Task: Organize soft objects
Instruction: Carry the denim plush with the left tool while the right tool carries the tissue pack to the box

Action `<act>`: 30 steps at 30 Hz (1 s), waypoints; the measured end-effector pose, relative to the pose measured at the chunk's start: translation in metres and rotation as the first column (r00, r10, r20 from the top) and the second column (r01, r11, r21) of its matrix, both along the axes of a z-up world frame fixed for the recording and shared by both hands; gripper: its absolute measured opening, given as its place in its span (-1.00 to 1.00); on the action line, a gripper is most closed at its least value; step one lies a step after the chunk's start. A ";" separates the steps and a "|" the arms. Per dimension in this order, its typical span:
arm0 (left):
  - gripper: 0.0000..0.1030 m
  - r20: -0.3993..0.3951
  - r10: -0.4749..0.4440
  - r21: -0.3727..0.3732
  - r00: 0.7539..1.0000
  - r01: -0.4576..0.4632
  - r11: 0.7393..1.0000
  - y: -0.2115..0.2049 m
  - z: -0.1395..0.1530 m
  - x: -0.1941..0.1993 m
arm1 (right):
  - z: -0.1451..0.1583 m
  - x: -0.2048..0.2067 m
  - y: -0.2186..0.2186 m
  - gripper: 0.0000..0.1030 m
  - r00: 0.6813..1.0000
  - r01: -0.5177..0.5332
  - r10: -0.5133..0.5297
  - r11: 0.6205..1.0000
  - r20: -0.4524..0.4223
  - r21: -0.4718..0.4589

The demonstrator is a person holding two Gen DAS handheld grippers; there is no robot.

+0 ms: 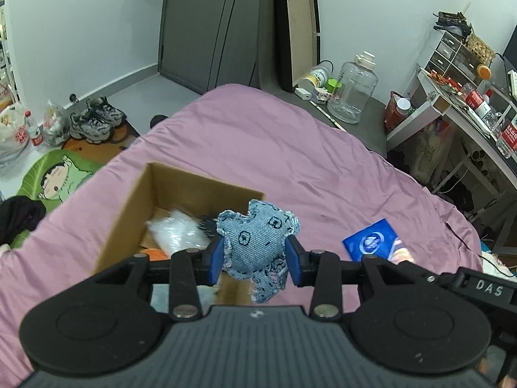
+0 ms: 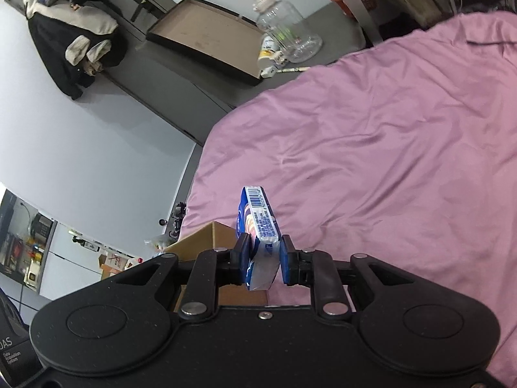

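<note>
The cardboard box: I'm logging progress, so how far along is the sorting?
Done: the cardboard box on the pink bed already holds a clear plastic bag and something orange. In hand: the left gripper grips a denim pouch above the box; the right gripper clamps a blue tissue pack. Left: dropping both in.

Even, soft indoor light; strong fisheye bending at edges, dark corners; white plastic bag [image 1: 176, 232] motion-blurred.
</note>
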State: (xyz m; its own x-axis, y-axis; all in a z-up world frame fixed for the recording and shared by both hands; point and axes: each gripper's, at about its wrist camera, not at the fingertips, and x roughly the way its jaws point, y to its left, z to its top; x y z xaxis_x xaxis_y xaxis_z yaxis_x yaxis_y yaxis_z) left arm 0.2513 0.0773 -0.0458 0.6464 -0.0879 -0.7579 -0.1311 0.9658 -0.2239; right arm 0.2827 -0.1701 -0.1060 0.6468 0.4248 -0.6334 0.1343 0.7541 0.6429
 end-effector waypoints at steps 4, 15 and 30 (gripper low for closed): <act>-0.24 0.010 -0.005 0.008 1.000 0.005 1.000 0.018 0.004 -0.004 | 0.009 -0.004 0.012 -0.62 1.000 -0.016 0.017 1.000 0.020 -0.020; -0.23 -0.018 0.029 0.001 0.999 -0.029 1.000 0.063 -0.011 0.000 | 0.023 -0.010 0.045 -0.62 0.997 -0.047 0.052 0.996 0.060 -0.070; 0.20 -0.067 0.051 -0.053 0.996 -0.054 0.997 0.096 -0.036 0.013 | 0.027 -0.006 0.091 -0.62 0.991 -0.111 0.116 0.990 0.066 -0.088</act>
